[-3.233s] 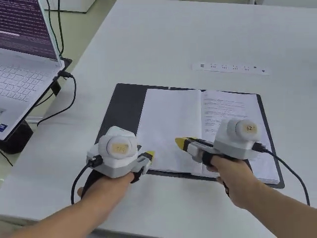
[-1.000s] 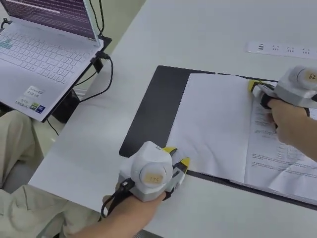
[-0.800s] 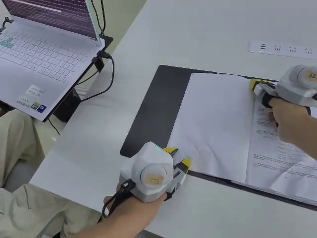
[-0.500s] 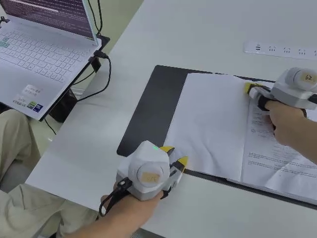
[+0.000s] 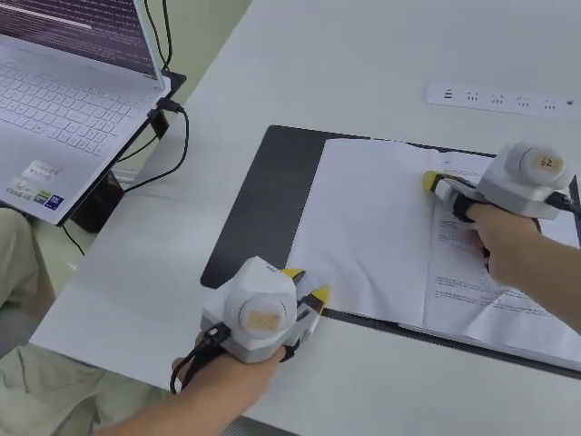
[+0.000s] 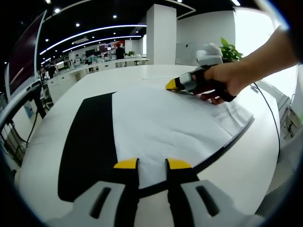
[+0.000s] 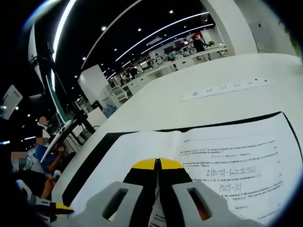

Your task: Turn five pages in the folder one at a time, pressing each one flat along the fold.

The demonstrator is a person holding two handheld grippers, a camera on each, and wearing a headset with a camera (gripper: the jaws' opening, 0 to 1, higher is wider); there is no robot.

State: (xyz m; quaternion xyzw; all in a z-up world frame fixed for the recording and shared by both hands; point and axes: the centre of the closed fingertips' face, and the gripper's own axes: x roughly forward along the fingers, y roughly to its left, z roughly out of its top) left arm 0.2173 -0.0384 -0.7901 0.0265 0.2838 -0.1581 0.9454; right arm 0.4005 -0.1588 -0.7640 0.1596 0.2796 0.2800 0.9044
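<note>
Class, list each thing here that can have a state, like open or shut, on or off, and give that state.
folder: open, flat on the table.
blank page: lying on the left side, slightly rippled.
left gripper: open, at the blank page's near edge.
right gripper: shut, tips at the fold.
laptop: open, screen lit.
cable: plugged into the laptop.

Table (image 5: 345, 54): 1.
Folder (image 5: 259, 204), lying open: 1.
Page faces exposed: 2, being blank page (image 5: 363, 227), 1, and printed page (image 5: 472, 277), 1.
Hand-held grippers: 2, being left hand-held gripper (image 5: 306, 283), 1, and right hand-held gripper (image 5: 434, 182), 1.
Yellow-tipped jaws per hand-held gripper: 2.
Laptop (image 5: 64, 100): 1.
Power strip (image 5: 495, 98): 1.
</note>
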